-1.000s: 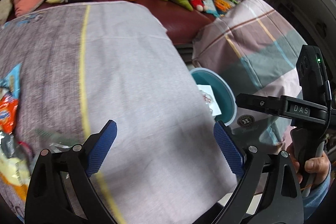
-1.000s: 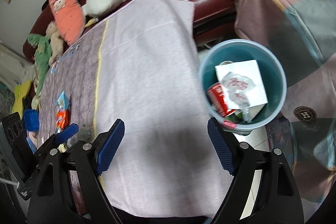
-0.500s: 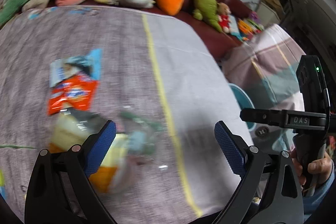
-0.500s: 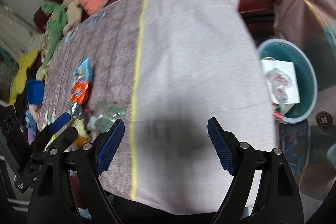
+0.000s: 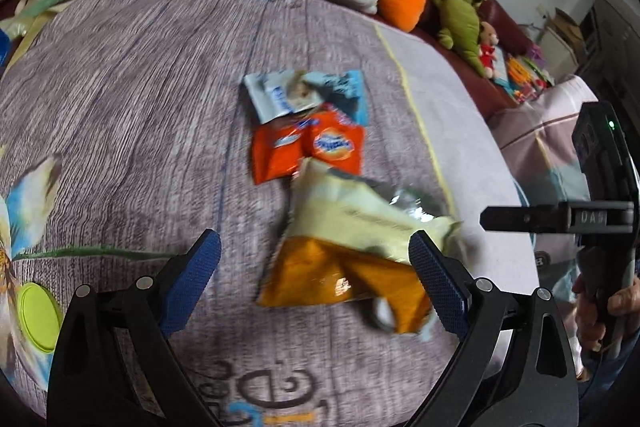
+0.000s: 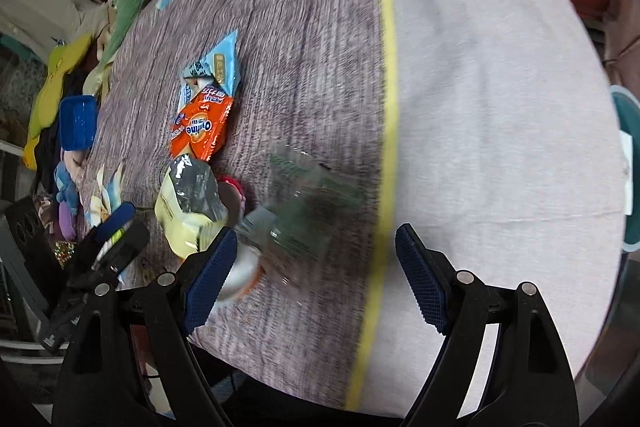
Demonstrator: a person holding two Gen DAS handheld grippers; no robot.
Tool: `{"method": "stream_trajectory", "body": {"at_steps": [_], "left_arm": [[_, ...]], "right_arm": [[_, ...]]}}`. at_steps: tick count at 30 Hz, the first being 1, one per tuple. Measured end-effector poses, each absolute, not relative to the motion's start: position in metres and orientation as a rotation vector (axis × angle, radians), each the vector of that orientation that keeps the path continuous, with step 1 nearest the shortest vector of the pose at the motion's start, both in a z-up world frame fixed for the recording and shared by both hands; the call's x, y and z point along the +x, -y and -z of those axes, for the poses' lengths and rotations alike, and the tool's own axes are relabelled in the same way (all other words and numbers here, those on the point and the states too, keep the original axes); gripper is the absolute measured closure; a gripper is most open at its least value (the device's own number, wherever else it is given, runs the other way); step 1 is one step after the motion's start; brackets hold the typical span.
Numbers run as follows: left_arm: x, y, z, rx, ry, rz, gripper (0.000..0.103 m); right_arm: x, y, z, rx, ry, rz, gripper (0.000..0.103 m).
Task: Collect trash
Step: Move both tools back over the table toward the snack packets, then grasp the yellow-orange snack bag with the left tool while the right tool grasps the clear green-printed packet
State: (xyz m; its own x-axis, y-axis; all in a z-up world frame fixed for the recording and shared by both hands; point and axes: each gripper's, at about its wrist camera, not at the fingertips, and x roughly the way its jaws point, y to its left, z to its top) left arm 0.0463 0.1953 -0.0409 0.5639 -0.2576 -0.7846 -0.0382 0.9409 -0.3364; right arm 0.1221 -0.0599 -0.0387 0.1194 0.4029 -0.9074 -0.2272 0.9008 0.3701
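Wrappers (image 5: 352, 243) lie under both wide-open, empty tongs (image 5: 316, 279) (image 6: 316, 275).

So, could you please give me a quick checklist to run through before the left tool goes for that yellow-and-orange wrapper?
1. Left tool open: ok, jaws wide apart.
2. Left tool empty: ok, nothing held.
3. Yellow-and-orange wrapper lined up: ok, it lies between the fingers, though partly blurred.
4. Neighbouring trash apart: not ok, the orange packet touches or overlaps it.
5. Right tool out of the way: ok, open and off to the side.
6. Bin reachable: cannot tell, only its rim shows.
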Motion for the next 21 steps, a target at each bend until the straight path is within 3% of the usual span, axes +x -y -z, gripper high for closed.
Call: {"method": "stream_trajectory", "body": {"at_steps": [14,16,17,21], "left_arm": [[0.055,-0.198,0.078,-0.283,-1.078,0.185,0.008],[0.057,-0.194,0.079,-0.276,-1.077,0.191,0.008],[0.059,-0.191,0.079,-0.272,-1.078,0.198,0.008],[0.062,-0.182,0.079,-0.256,-1.074,0.209,0.008]], "right_arm": [[0.137,0.031,0.085,0.189,-1.483,-0.469,0.025],[0.136,0.034,0.087,0.186,-1.471,-0.472,0.031],[0.136,0.035,0.087,0.184,-1.465,-0.475,0.042],[0.134,0.041,0.086,0.182,-1.450,-0.495,0.049]]}}
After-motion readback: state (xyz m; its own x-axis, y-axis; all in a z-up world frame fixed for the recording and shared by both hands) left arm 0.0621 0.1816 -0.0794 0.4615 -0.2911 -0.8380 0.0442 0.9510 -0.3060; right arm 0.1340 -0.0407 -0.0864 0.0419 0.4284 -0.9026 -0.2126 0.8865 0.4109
